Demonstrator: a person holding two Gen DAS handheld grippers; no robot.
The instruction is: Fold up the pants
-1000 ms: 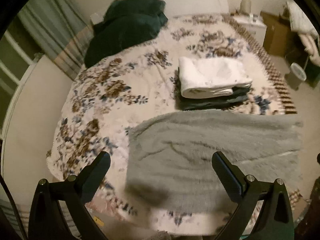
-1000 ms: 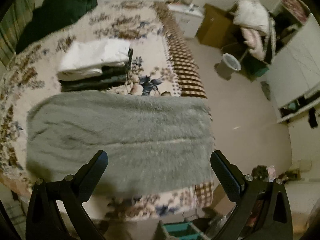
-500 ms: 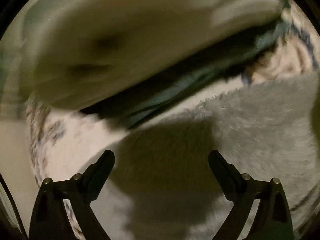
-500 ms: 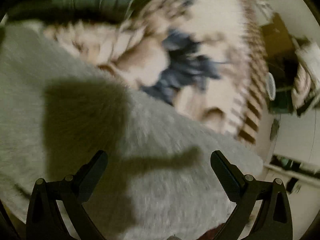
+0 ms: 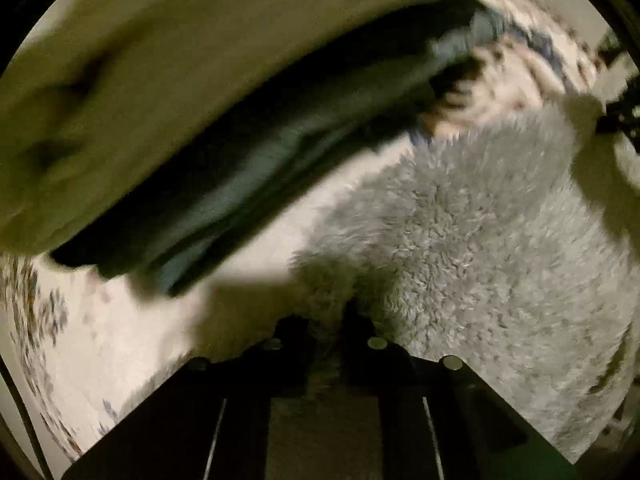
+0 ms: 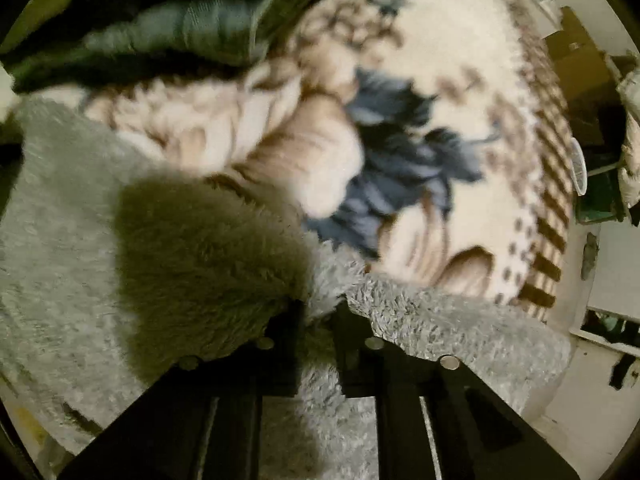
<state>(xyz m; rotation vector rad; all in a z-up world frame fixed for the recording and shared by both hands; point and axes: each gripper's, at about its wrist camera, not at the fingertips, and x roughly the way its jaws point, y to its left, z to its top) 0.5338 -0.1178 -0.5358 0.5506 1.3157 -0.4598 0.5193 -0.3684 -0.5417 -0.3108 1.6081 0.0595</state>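
The grey fuzzy pants (image 5: 480, 248) lie flat on the floral bedspread (image 5: 100, 320). My left gripper (image 5: 326, 320) is shut on the far left corner of the pants, with fluff pinched between its fingers. My right gripper (image 6: 320, 312) is shut on the far right edge of the pants (image 6: 72, 240), next to the bedspread's blue flower (image 6: 400, 160). Both grippers sit low on the bed.
A stack of folded clothes, white on top (image 5: 180, 60) over dark ones (image 5: 240, 184), lies just beyond the pants; its dark part shows in the right wrist view (image 6: 180, 32). The bed's right edge (image 6: 552, 208) drops to floor with furniture.
Both grippers dropped from above the bed to the far edge of the pants. Both were open half a second ago and have now shut on the fabric.
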